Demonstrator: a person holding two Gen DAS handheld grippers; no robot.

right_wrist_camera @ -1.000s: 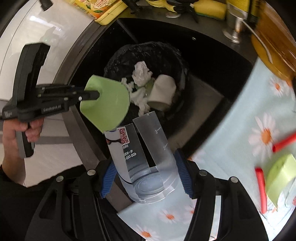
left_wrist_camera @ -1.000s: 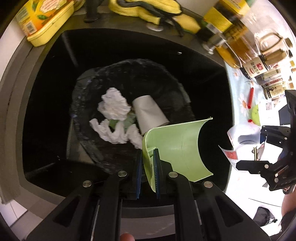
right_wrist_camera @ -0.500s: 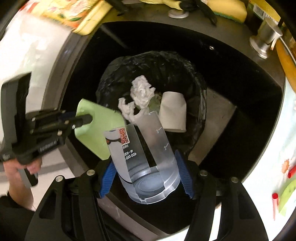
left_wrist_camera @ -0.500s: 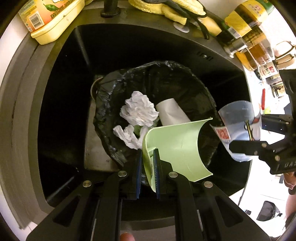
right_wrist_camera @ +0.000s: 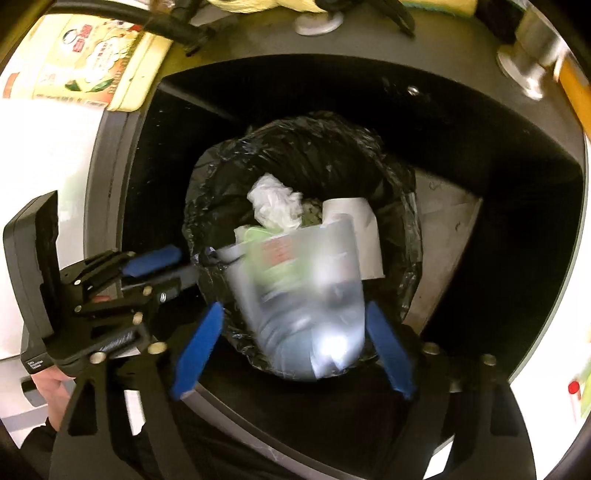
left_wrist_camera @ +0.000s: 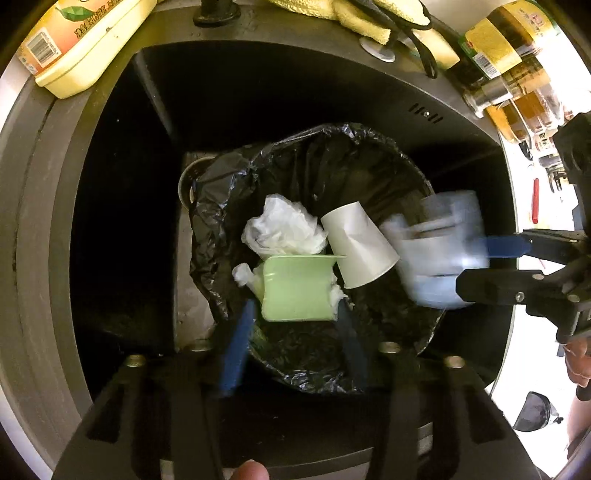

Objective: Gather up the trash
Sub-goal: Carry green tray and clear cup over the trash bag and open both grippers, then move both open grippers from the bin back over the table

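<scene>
A bin lined with a black bag (left_wrist_camera: 332,155) (right_wrist_camera: 314,136) stands in the dark sink (left_wrist_camera: 33,258). Crumpled tissue (left_wrist_camera: 284,229) (right_wrist_camera: 275,203) and a white paper cup (left_wrist_camera: 354,251) (right_wrist_camera: 369,240) lie in it. A light green plastic piece (left_wrist_camera: 295,288) drops free over the bin, just beyond my left gripper (left_wrist_camera: 293,332) (right_wrist_camera: 155,266), whose jaws are opening. A clear plastic cup (right_wrist_camera: 306,295) (left_wrist_camera: 439,251), motion-blurred, falls loose between the blue pads (right_wrist_camera: 388,347) of my right gripper (right_wrist_camera: 293,343) (left_wrist_camera: 506,262), which is also opening.
A yellow tub (left_wrist_camera: 85,44) (right_wrist_camera: 92,62) and a yellow cloth (left_wrist_camera: 369,22) sit on the sink's back edge. Bottles (left_wrist_camera: 509,74) stand at the right. A person's hand (right_wrist_camera: 48,384) holds the left gripper's handle.
Both grippers moved in over the bin. The left jaws let go of the green piece, and the right jaws spread off the clear cup; both items now drop toward the bag.
</scene>
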